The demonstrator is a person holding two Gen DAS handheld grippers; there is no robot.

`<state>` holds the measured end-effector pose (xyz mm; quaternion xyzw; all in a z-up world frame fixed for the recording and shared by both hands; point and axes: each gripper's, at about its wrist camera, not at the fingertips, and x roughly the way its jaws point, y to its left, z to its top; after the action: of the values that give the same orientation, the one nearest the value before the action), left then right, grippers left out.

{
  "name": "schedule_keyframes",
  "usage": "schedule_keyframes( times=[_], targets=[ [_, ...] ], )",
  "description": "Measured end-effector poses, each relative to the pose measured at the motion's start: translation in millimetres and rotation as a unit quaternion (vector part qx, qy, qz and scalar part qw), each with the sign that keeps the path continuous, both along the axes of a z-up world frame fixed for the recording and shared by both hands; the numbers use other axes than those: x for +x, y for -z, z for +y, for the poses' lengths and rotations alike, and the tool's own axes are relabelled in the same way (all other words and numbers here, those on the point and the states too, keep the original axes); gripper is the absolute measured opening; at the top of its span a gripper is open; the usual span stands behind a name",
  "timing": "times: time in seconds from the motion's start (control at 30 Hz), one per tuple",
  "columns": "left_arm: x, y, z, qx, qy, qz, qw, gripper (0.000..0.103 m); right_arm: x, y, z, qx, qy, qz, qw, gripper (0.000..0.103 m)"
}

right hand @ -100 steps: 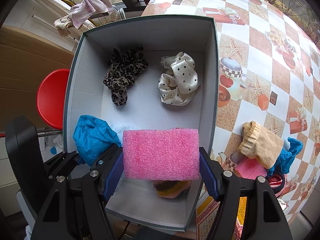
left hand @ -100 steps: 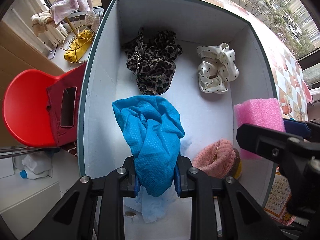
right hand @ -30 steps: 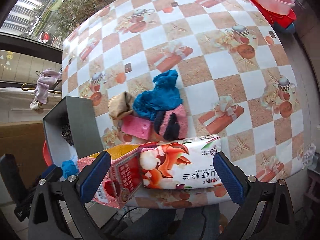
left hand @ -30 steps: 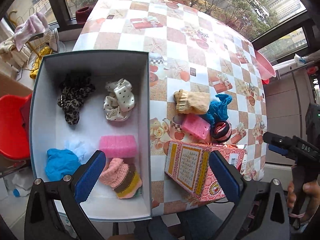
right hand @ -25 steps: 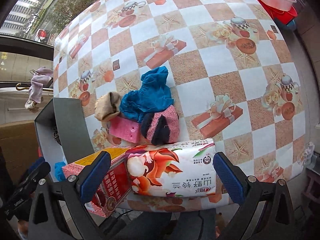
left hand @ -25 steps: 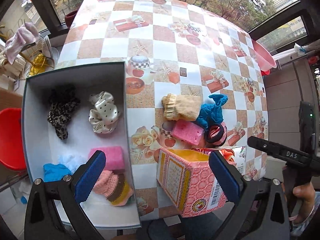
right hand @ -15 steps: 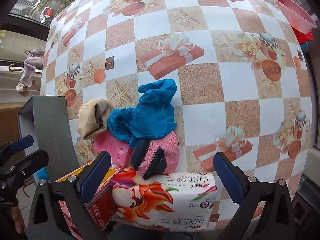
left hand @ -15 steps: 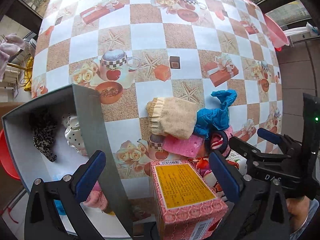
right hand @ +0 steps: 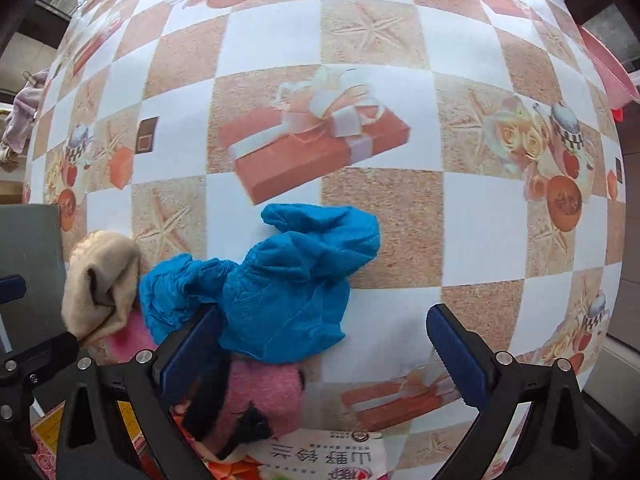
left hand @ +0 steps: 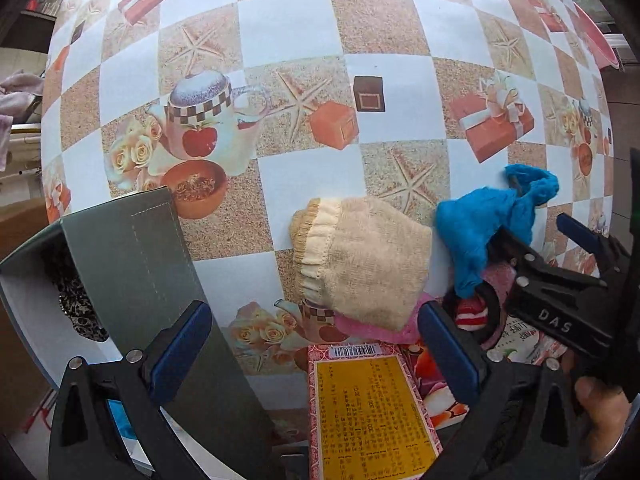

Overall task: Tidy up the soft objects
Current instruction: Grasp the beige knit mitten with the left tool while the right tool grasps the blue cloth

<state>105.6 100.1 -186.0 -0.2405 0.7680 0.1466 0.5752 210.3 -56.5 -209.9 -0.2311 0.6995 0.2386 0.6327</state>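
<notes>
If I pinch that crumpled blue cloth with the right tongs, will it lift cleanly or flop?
The blue cloth looks thin and crumpled, so it will probably drape and dangle. It overlaps the pink knit piece and may drag it.

bare tablecloth beyond blue cloth, carton crowding near side

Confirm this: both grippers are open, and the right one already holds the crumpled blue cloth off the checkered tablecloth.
Not quite. The right gripper is open and holds nothing; the crumpled blue cloth lies on the checkered tablecloth, as the right wrist view shows. The left gripper is open too.
</notes>
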Motion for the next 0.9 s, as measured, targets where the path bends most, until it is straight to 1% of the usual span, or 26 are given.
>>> schedule_keyframes(
  times=[0.07, 0.13, 0.23, 0.3, 0.43, 0.53, 0.67, 0.8, 0.9],
  targets=[
    [5.8, 9.9, -2.9, -0.007, 0.006, 0.013, 0.9999, 0.103, 16.2, -0.6, -17.1, -0.012, 0.028, -0.015, 0.999, 0.103],
    [10.7, 19.3, -4.6, -0.011, 0.008, 0.024, 0.9996, 0.103, 31.9, -2.4, -37.9, -0.015, 0.064, -0.017, 0.998, 0.103],
    [15.7, 30.1, -5.0, -0.007, 0.009, 0.037, 0.9993, 0.103, 49.4, -7.4, -68.7, 0.015, 0.119, 0.006, 0.993, 0.103],
    [18.3, 34.5, -5.6, -0.002, 0.011, 0.041, 0.9991, 0.103, 54.3, -12.2, -80.3, 0.034, 0.133, 0.017, 0.990, 0.103],
    [19.8, 44.4, -4.4, -0.002, 0.014, 0.050, 0.9986, 0.103, 54.0, -20.4, -79.1, 0.066, 0.125, 0.025, 0.990, 0.103],
    [19.1, 50.0, -3.4, -0.001, 0.013, 0.055, 0.9984, 0.103, 49.7, -20.5, -62.4, 0.076, 0.101, 0.029, 0.992, 0.103],
    [18.9, 60.4, -6.8, -0.007, 0.016, 0.064, 0.9978, 0.103, 41.7, -10.4, -37.8, 0.061, 0.068, 0.021, 0.996, 0.103],
    [13.2, 74.5, -16.5, -0.004, 0.034, 0.079, 0.9963, 0.101, 34.7, 6.1, -25.7, 0.041, 0.051, 0.019, 0.998, 0.103],
    [12.3, 77.5, -22.0, -0.015, 0.045, 0.071, 0.9963, 0.094, 35.4, 7.8, -20.9, 0.041, 0.048, 0.018, 0.998, 0.103]
  ],
)
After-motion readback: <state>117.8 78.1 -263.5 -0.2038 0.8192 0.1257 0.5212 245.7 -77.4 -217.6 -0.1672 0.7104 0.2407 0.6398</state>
